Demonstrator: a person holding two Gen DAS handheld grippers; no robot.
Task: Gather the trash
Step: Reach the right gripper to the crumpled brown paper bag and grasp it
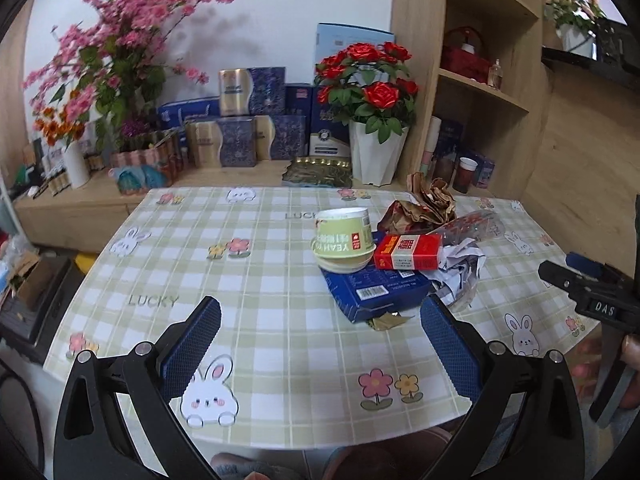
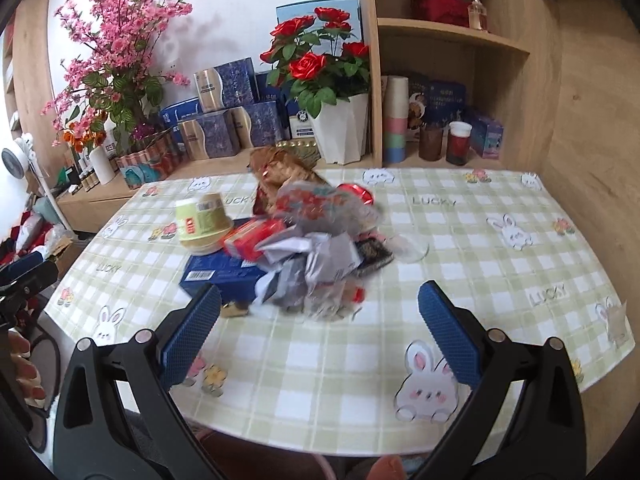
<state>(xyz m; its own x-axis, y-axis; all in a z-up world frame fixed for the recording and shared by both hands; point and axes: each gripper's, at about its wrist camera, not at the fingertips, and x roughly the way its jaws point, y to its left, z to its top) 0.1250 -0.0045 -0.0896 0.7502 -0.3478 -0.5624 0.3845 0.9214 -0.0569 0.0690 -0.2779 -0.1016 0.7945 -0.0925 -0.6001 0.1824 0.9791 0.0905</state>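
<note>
Both grippers empty, fingers wide: left gripper (image 1: 320, 330), right gripper (image 2: 320, 318). Trash pile (image 2: 304, 240) sits mid-worktop (image 2: 500, 264). Risk: loose stack, so grabbing the green cup (image 1: 344, 240) could topple it.

glossy plastic tablecloth (image 1: 256, 280); crumpled brown paper (image 1: 428, 204); glossy red carton (image 1: 408, 252); matt wood-grain shelf (image 1: 480, 80).
</note>
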